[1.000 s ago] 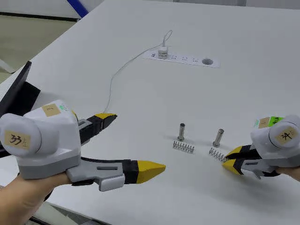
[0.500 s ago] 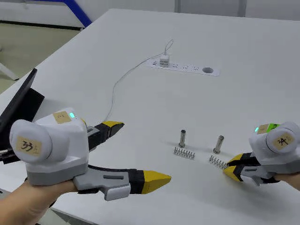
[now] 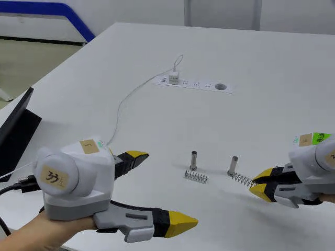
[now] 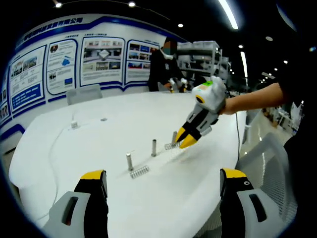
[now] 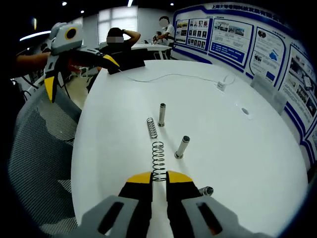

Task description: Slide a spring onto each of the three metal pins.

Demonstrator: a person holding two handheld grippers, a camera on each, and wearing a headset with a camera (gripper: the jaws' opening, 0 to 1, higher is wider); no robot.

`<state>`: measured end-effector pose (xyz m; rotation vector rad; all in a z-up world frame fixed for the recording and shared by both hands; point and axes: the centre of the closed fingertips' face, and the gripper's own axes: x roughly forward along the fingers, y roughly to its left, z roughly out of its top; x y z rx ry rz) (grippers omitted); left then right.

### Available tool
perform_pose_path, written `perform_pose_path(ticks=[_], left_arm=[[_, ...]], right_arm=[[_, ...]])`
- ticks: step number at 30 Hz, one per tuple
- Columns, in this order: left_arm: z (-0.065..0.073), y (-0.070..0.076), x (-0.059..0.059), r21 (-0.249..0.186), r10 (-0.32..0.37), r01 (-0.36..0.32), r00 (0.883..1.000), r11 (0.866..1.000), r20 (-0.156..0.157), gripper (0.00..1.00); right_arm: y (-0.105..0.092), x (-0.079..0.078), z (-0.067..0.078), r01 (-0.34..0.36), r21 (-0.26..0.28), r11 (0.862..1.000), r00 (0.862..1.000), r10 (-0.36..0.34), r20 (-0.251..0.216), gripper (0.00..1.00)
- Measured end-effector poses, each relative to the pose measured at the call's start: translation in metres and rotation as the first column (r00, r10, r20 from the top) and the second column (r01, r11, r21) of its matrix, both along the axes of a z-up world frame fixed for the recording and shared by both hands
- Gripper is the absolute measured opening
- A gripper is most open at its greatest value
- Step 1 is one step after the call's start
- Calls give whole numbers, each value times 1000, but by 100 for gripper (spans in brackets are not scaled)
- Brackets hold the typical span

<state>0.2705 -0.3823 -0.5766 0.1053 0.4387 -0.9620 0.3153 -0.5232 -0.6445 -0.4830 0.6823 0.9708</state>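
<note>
Pin [image 5: 205, 190] lying beside right gripper [image 5: 158, 176] in its own view; jaws pinch spring [image 5: 158, 157]

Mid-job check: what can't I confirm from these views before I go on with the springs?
- Grip on the near spring: right gripper view, its end runs between the right gripper fingers, which hide the contact; head view is too small.
- Third pin: right gripper view, a finger covers all but its head, so its pose is unclear.
- Power strip sockets: head view, too small.
</note>
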Motion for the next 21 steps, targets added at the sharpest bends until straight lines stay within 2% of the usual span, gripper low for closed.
perform_pose_path(ticks=[7, 14, 16, 17, 21], left_arm=[[-1, -11, -2, 4, -29, 29, 1000, 1000, 2, 94], [1, -23, 1, 8, -66, 66, 998, 998, 7, 91], [5, -26, 4, 5, -70, 70, 997, 998, 25, 91], [12, -28, 8, -5, -65, 65, 996, 998, 56, 90], [21, -33, 12, -19, -92, 93, 993, 995, 75, 83]], right_arm=[[-1, -6, 22, -22, 23, 1000, 999, 21, 36, 10], [11, -18, 54, -54, 74, 996, 996, 49, 69, 10], [15, -23, 65, -69, 83, 994, 995, 62, 83, 10], [17, -25, 71, -78, 89, 993, 993, 70, 93, 10], [24, -34, 85, -120, 82, 989, 985, 108, 138, 10]])
